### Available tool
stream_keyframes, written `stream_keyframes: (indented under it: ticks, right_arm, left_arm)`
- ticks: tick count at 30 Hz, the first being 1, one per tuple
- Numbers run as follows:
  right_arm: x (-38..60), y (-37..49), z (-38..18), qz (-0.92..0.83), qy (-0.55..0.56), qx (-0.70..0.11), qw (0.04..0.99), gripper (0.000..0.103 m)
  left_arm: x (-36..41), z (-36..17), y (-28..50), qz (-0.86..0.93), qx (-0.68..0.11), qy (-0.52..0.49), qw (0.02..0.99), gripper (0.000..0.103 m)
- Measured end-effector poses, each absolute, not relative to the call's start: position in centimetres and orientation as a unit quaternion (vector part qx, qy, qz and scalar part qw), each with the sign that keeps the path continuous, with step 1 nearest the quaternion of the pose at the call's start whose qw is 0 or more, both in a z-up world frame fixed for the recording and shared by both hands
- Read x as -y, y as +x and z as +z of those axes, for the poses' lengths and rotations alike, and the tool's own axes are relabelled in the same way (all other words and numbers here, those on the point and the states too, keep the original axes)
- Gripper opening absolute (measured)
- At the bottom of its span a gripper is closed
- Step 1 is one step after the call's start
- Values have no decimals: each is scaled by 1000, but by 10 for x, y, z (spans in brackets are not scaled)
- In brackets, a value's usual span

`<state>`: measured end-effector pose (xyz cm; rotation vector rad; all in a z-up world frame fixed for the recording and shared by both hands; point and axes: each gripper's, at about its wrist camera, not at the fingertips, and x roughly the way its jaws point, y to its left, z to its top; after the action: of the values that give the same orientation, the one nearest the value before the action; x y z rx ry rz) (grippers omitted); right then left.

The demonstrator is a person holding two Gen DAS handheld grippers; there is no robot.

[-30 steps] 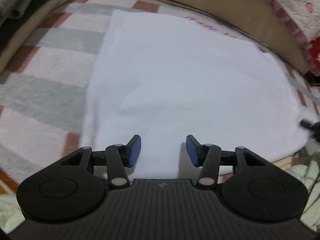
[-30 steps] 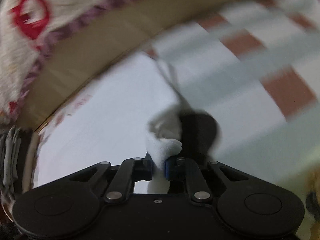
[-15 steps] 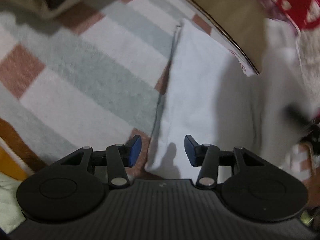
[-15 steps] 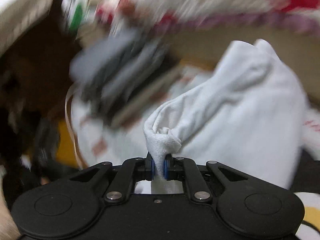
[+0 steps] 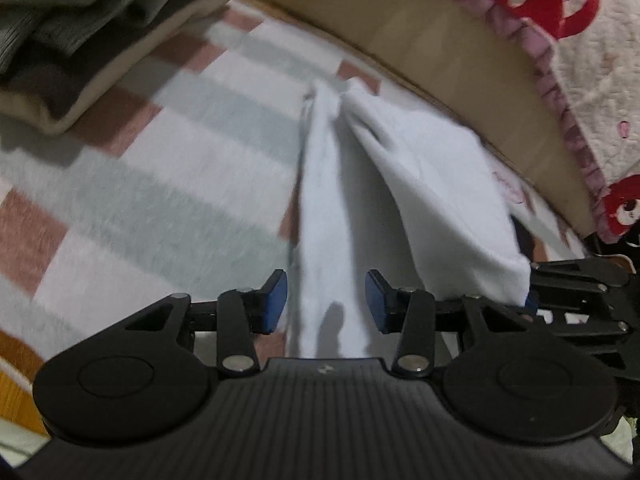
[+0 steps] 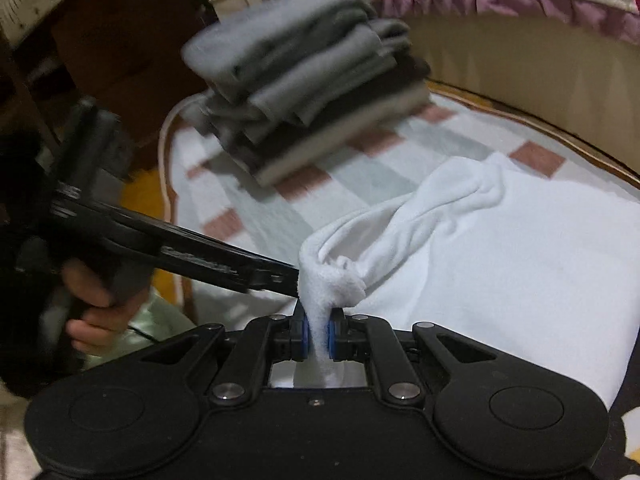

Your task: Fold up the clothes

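From the left wrist camera, the left gripper (image 5: pixel 326 306) is standing with its blue pads well parted, and a narrow strip of the white garment (image 5: pixel 420 184) is running between them without being pinched. The strip's long axis is lying straight ahead along the fingers, toward the far edge of the checked blanket (image 5: pixel 132 200). The right gripper (image 5: pixel 576 280) is sitting just to the right, at the garment's near corner.

From the right wrist camera, the right gripper (image 6: pixel 318 338) is clamping a bunched fold of the white garment (image 6: pixel 500 256), which is spreading flat to the right over the checked blanket (image 6: pixel 320 168). The left gripper (image 6: pixel 256 272) is reaching in from the left, its tip touching the same bunch, so it is probably the nearer one for taking the adjoining edge. A stack of folded clothes (image 6: pixel 304 92) is sitting behind.
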<state>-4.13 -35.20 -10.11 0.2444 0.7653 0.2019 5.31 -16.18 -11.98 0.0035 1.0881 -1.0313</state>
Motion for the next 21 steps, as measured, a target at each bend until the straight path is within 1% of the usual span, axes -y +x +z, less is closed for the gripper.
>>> stream_keyframes:
  ticks: [3, 6, 7, 10, 13, 15, 16, 17, 18, 19, 20, 21]
  right_arm:
    - [339, -30, -114, 94, 80, -390, 912, 11]
    - [335, -25, -119, 99, 85, -393, 910, 12]
    - [333, -23, -120, 100, 87, -395, 909, 12]
    - [329, -19, -125, 105, 92, -398, 907, 12]
    - [324, -14, -130, 114, 77, -408, 903, 13]
    - [320, -15, -134, 119, 66, -420, 897, 19]
    - [319, -18, -135, 131, 72, -424, 893, 24]
    - [317, -25, -132, 163, 97, -426, 885, 30]
    - [315, -31, -129, 195, 121, -428, 874, 32]
    - [313, -40, -125, 221, 141, -426, 866, 23]
    - [311, -52, -118, 235, 151, -420, 864, 17]
    - [308, -65, -111, 250, 161, -413, 861, 18]
  left_arm:
    - [158, -122, 58, -464, -502, -13, 730, 37]
    - [148, -124, 68, -445, -512, -28, 734, 37]
    - [145, -124, 69, -445, -513, -37, 733, 35]
    - [138, -118, 66, -467, -508, -77, 720, 35]
    - [139, -111, 61, -469, -494, -69, 729, 35]
    - [140, -114, 62, -469, -505, -80, 720, 35]
    - [140, -115, 62, -469, -510, -85, 716, 35]
    - [139, -115, 61, -470, -510, -85, 716, 35]
    - [139, -114, 59, -472, -505, -78, 718, 36]
    - [141, -112, 57, -478, -499, -67, 720, 38]
    - [142, -112, 54, -482, -494, -57, 721, 39]
    - [144, -113, 53, -485, -496, -51, 719, 39]
